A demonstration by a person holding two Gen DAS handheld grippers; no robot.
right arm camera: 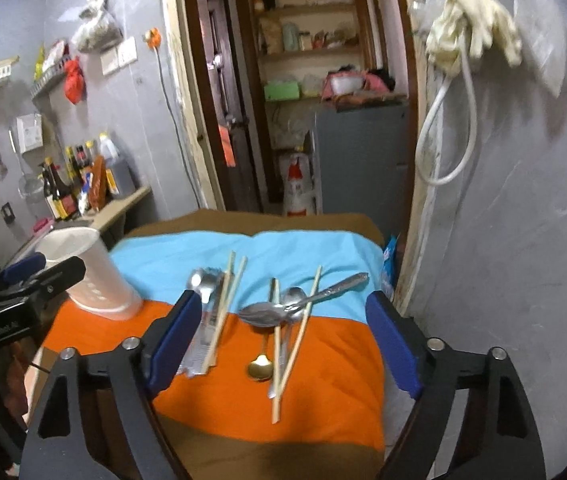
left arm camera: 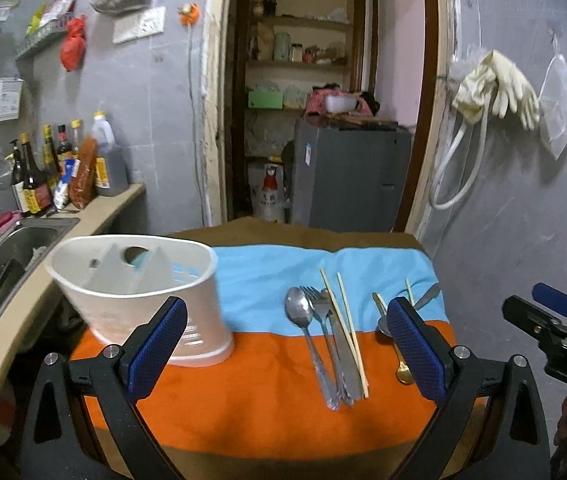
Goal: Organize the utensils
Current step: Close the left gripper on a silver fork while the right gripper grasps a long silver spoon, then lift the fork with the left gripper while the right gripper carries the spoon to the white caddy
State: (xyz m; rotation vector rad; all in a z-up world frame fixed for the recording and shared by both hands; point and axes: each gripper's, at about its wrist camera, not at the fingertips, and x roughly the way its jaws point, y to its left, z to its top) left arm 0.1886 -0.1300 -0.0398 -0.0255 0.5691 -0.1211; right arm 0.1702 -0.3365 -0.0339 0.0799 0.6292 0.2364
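From the left wrist view, we are holding the left claw (left arm camera: 286,350) wide open with nothing between its blue pads, hanging above the orange and blue cloth (left arm camera: 251,364). The white holder (left arm camera: 139,292) is standing at about ten o'clock from the claw, just behind the left pad. One bundle of utensils, a spoon (left arm camera: 301,312), a fork (left arm camera: 321,316) and a pair of chopsticks (left arm camera: 343,320), is lying just right of the claw's middle, at about one o'clock. We are judging that the step in hand is the approach, so we should be picking one piece only, coming down across its handle rather than along it, and keeping this claw free to steady the holder.

From the right wrist view, we are keeping the right claw (right arm camera: 283,340) open and empty as well. The second heap, a large spoon (right arm camera: 263,314) crossed with more chopsticks (right arm camera: 295,340) and a gold spoon (right arm camera: 260,368), is lying right between the pads, from twelve down to six o'clock. The holder is standing at ten o'clock, beside the left claw. Since these pieces are overlapping, we should be taking the topmost one first, so the others are not dragged off the surface.
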